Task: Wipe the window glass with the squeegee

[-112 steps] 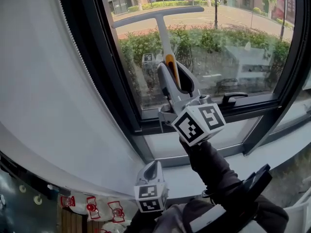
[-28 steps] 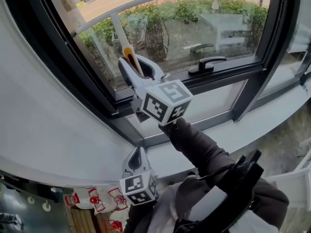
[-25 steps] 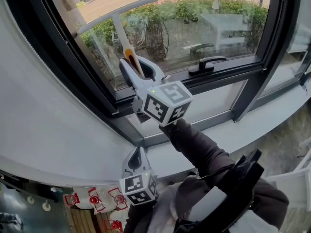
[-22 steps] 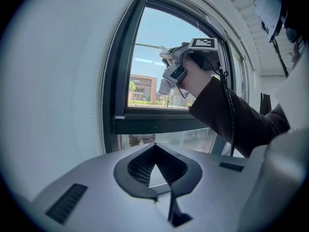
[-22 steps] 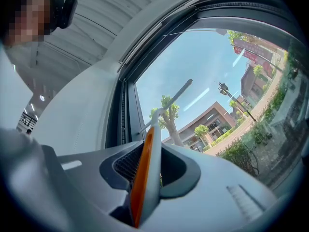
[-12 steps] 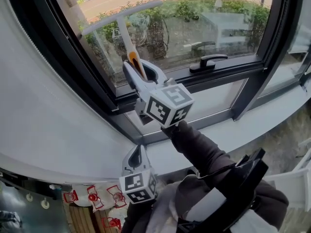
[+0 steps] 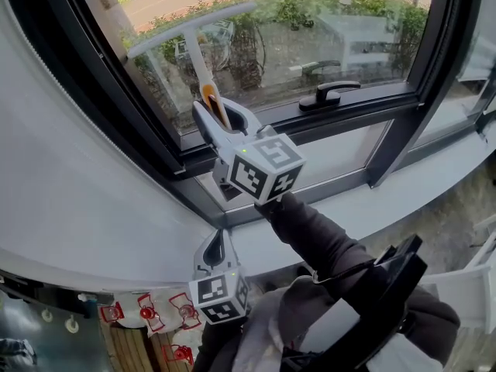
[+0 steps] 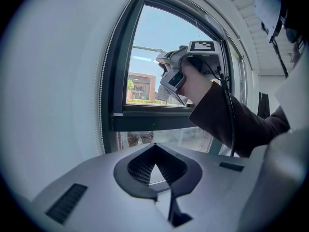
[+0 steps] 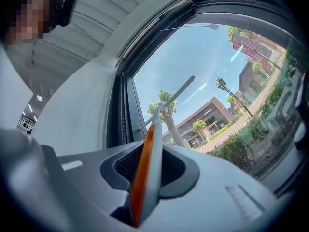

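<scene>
The right gripper (image 7: 222,118) is clamping the squeegee (image 7: 198,56) by its orange-and-white handle, and its jaws have just been closing further on that handle. In the head view the handle's lower end is disappearing between the jaws, and the marker cube (image 7: 262,167) is covering the hand behind them. The squeegee's long axis is running straight on from the jaws, up and away along the window glass (image 7: 333,37). Its blade bar (image 7: 190,25) is lying crosswise at the far end, well beyond the fingertips; whether the blade is pressing on the pane is hard to tell.

The right gripper view is showing the handle edge-on, orange strip to the left, and the bar as a thin slanted line against the sky. The left gripper (image 7: 218,246) is hanging below and behind the right one, its jaws meeting at the tips with nothing between them.

Only the left gripper view is showing the bare hand (image 8: 195,81) wrapped round the right gripper. Only the head view is showing the window handle (image 7: 328,94) to the right of the jaws.
</scene>
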The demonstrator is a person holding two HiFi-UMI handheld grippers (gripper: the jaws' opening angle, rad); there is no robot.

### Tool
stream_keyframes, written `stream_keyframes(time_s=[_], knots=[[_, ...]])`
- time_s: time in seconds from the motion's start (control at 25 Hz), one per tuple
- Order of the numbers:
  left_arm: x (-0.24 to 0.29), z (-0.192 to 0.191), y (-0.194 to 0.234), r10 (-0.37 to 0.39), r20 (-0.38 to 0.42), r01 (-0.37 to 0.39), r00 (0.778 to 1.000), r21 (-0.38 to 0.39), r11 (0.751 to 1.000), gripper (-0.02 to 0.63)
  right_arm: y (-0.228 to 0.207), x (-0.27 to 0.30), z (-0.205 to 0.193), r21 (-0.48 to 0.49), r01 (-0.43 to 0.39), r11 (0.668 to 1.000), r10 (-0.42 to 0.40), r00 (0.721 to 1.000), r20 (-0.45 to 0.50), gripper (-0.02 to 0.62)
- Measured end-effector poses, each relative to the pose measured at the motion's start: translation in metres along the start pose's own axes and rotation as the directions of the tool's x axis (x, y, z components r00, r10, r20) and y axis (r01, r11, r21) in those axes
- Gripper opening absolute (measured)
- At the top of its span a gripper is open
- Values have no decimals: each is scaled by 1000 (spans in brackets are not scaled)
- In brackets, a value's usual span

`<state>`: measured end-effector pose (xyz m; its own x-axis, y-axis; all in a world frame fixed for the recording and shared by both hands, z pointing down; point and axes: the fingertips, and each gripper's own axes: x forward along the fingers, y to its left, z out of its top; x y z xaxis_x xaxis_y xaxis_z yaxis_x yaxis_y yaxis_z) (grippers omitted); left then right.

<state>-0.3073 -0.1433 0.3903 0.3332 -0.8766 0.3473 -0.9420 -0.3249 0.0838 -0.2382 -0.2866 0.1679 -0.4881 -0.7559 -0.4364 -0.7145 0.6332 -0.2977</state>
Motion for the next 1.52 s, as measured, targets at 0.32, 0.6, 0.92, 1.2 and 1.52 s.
stream_keyframes(time_s=[0.32,0.6,0.92,1.2,1.52], knots=[[1,-3,0,-3,-9,3,1000,-6,1000,0,-1,-2,-5,0,-1,1000,1,1000,-10,74],[4,-2,-2,-7,-7,7,1000,-9,1000,0,-2,-6,-11,1,-10,1000,10,1000,-22,71],[7,-2,-7,-19,-13,19,1000,-1,1000,0,-4,-10,-20,14,-12,1000,13,999,-43,69],[8,-4,-9,-20,-18,20,1000,-2,1000,0,-6,-15,-30,25,-8,1000,9,998,-59,66],[7,-7,-8,-21,-26,21,999,3,1000,0,-7,-20,-38,33,-3,999,5,997,-71,64]])
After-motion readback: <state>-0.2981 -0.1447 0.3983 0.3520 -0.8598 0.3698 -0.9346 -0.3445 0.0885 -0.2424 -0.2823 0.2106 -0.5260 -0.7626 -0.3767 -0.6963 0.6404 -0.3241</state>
